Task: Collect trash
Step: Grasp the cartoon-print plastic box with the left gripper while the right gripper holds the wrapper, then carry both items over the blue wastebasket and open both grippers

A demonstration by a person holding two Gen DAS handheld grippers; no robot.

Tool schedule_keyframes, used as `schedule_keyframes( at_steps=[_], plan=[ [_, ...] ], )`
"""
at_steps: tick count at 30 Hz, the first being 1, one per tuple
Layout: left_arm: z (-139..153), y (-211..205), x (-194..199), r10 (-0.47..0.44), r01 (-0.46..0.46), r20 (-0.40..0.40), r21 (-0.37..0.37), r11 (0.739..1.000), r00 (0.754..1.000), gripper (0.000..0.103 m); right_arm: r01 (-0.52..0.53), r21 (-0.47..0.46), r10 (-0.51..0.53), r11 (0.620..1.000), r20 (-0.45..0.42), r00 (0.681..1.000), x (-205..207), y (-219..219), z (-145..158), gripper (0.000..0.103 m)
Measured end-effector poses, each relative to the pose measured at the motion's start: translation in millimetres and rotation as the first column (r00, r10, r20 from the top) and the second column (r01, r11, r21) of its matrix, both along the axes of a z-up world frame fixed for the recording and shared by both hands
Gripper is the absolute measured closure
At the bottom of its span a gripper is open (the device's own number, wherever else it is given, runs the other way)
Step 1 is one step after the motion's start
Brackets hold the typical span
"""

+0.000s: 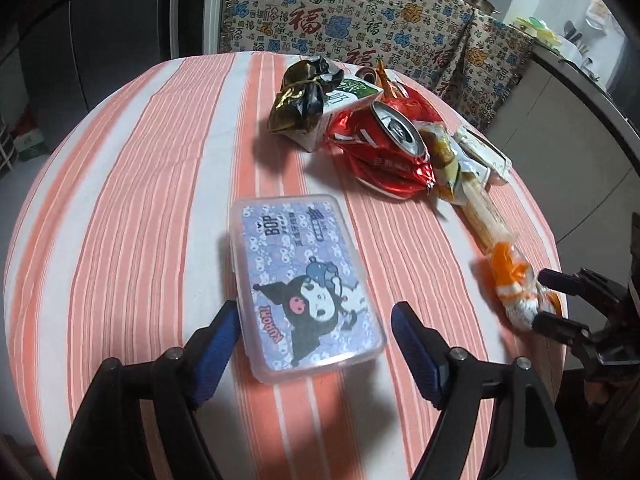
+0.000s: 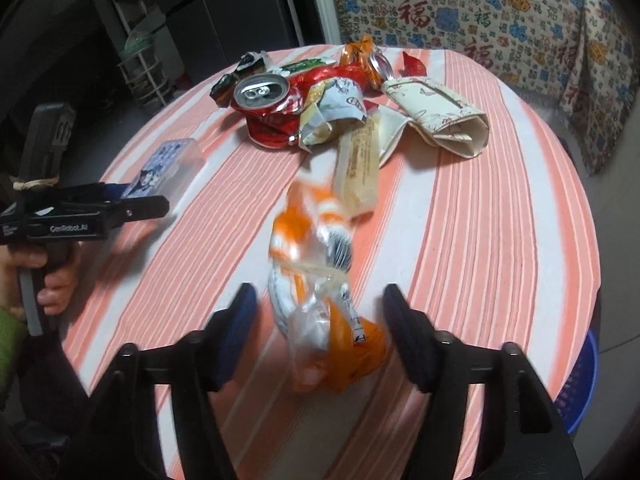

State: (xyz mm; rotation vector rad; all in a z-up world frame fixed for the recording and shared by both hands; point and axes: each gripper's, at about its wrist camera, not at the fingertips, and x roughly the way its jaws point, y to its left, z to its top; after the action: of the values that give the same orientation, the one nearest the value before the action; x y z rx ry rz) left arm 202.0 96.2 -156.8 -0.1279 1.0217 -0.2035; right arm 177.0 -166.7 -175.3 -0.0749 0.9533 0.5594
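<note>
Black left gripper (image 2: 160, 204) lettered "GenRobot.AI", blue pads (image 1: 218, 344), green sleeve (image 2: 10, 344)

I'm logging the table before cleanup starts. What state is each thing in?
Can: crushed, opened, on its side.
Orange wrapper: crumpled, lying between the right tongs, not gripped.
Box: lid closed, flat, between the left tongs, not gripped.
Carton: lying on its side.
Dark wrapper: crumpled, on the carton.
Floral paper: folded.
Left tongs: open.
Right tongs: open.

Trash pile (image 1: 372, 136) crowds the far table (image 1: 120, 200); near side lies bare.
</note>
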Motion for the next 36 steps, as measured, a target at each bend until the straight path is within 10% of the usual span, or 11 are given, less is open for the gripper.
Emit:
schedule_keyframes(
  at_steps=[7,10,19,28,36],
  plan=[
    [-5,-15,14,0.002,0.003,-0.030,0.143,0.990,1.000,0.025,-0.048,0.025,0.048,0.999,0.011,0.999,7,10,7,0.025],
    [-5,-17,16,-0.017,0.020,-0.017,0.184,0.983,1.000,0.038,-0.063,0.008,0.063,0.998,-0.010,0.998,10,18,0,0.068],
    [6,-58,-13,-0.108,0.106,0.030,0.057,0.993,0.994,0.040,0.045,0.128,-0.047,0.991,0.011,0.999,3,-26,26,0.070],
    [38,-201,-17,-0.344,0.352,0.104,-0.069,0.934,0.933,0.040,0.401,0.211,-0.401,0.892,-0.042,0.915,7,-176,36,0.070],
    [31,-354,2,-0.496,0.503,0.085,-0.114,0.857,0.864,0.040,0.565,0.056,-0.561,0.823,-0.065,0.825,24,-280,21,0.070]
  ],
)
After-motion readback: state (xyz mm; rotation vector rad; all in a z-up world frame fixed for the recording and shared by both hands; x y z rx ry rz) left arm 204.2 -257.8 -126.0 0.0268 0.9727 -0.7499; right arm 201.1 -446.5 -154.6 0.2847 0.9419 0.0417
